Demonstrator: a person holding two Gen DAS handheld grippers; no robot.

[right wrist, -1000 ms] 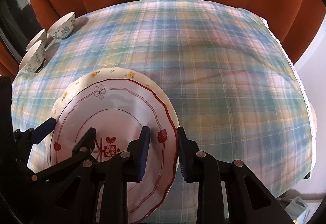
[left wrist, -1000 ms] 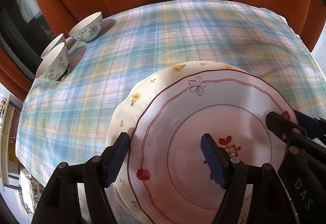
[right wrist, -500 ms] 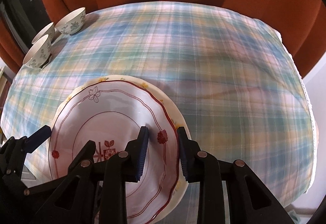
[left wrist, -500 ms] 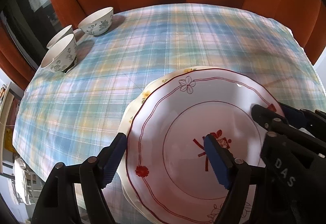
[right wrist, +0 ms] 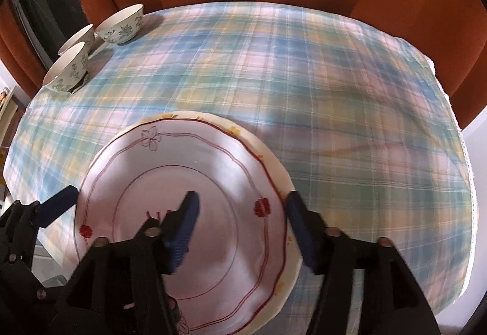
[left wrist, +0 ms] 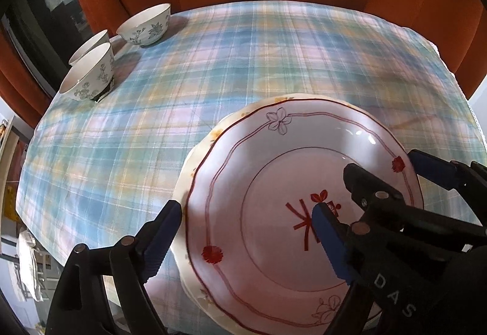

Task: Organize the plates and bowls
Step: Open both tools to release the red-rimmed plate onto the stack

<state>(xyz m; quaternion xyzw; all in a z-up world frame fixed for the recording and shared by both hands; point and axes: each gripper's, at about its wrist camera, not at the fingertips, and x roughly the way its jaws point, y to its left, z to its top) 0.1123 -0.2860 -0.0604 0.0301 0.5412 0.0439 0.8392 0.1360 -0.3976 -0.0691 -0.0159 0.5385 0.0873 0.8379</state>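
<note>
red-rimmed plate (left wrist: 274, 182) lies flat, face up, on cream plate (right wrist: 274, 164).

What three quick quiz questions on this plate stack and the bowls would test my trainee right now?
1. True or false: the red-rimmed plate lies on a yellow-flowered plate.
2. How many bowls stand at the tablecloth's far left corner?
3. The right claw is: A pinching the plate rim, B opening around the rim, C away from the plates.

Key: 1 true; 2 three; 3 B.
</note>
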